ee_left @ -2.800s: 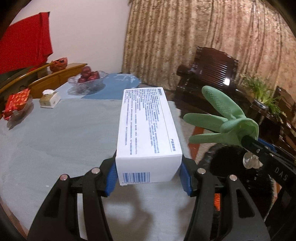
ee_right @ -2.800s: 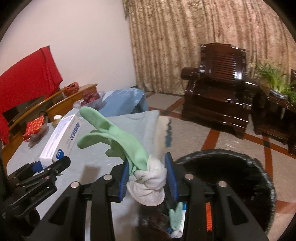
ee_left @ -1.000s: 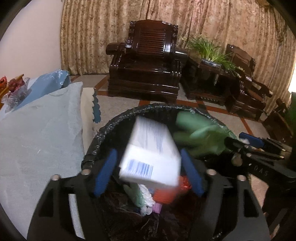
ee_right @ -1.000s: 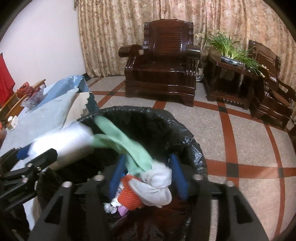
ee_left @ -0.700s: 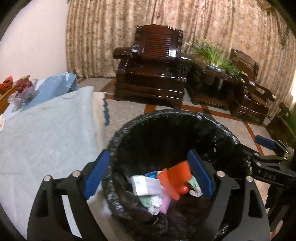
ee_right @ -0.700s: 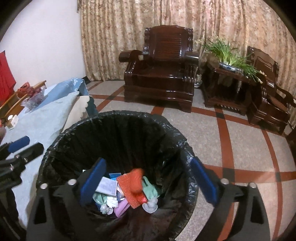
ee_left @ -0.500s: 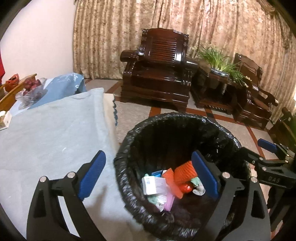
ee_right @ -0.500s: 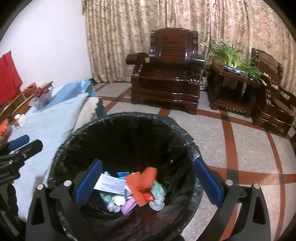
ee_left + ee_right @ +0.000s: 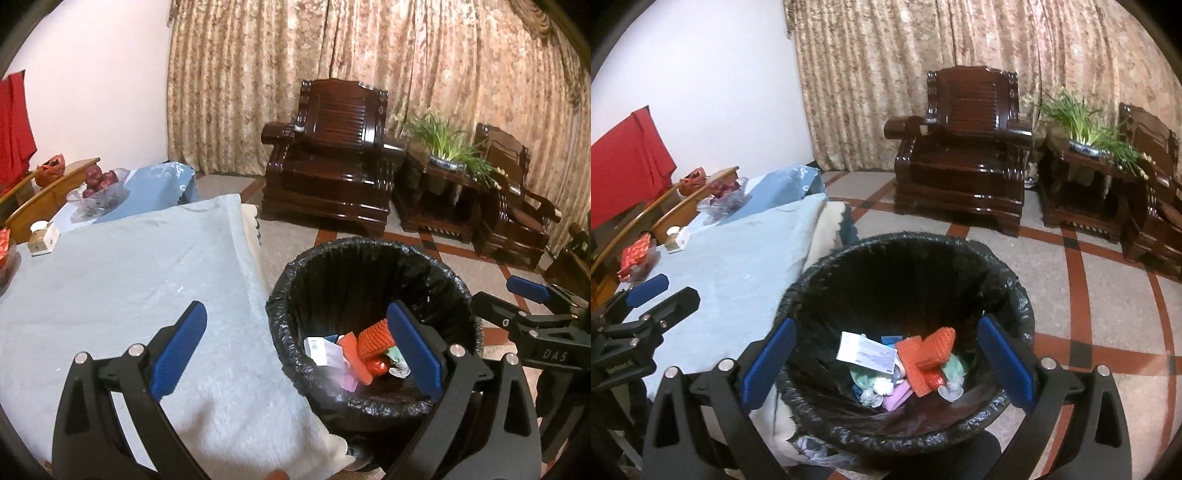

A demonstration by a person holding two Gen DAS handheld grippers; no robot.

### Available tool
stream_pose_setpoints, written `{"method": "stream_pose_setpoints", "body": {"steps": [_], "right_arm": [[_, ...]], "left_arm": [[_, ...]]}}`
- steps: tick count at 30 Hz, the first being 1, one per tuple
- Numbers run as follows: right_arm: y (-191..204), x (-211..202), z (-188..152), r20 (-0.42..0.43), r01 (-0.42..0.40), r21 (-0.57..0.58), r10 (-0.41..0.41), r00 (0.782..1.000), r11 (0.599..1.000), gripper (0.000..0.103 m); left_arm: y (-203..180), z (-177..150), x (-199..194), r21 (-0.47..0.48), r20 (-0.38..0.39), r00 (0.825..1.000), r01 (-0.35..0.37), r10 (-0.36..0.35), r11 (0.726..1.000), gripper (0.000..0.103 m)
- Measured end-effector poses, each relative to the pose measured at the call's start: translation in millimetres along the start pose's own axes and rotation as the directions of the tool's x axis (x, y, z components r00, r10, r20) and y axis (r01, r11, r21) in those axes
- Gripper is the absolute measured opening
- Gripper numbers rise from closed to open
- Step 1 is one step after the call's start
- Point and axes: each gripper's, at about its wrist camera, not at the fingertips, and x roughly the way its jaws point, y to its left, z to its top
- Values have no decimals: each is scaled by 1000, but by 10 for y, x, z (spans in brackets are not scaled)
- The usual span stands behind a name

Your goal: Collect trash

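Red cloth (image 9: pixel 626 166) hangs at the far left above a wooden bench (image 9: pixel 698 192). Next to it the desk (image 9: pixel 122 277), under a pale blue cover, carries a glass bowl of fruit (image 9: pixel 98 184), a small white box (image 9: pixel 42 238) and a red packet (image 9: pixel 635 256) near its far edge.

Over the near part of the desk hangs the left gripper (image 9: pixel 295 345); its jaws have just been opening and stand wide, with nothing between them, one blue pad above the cloth and the other above the bin's mouth.

Just beside the desk's right edge stands the trash bin (image 9: pixel 1015 295), lined with a black bag. At its bottom lies the collected trash: a white printed box (image 9: pixel 868 352) on the left, an orange mesh piece (image 9: pixel 927 356) in the middle, a green glove (image 9: pixel 955 365) with its white cuff beside that, and a pink scrap (image 9: pixel 897 398) nearer the camera.

Above the bin hangs the right gripper (image 9: pixel 886 365), jaws released and spread wide over the opening, gripping nothing.

Further right, on the tiled floor (image 9: pixel 1108 295), stand a dark wooden armchair (image 9: pixel 964 155), a side table with a green plant (image 9: pixel 1086 122), and a second chair (image 9: pixel 1152 177), all against patterned curtains (image 9: pixel 923 55).
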Motion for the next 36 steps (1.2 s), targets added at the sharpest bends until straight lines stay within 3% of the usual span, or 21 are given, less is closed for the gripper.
{"method": "stream_pose_setpoints", "body": {"steps": [15, 36], "right_arm": [[339, -565, 169, 88, -16, -74, 22, 996, 997, 97], [408, -656, 171, 118, -21, -93, 32, 993, 995, 97]], "left_arm": [[33, 120, -644, -25, 90, 995, -51, 53, 998, 98], [15, 201, -801, -28, 117, 991, -61, 64, 998, 98]]}}
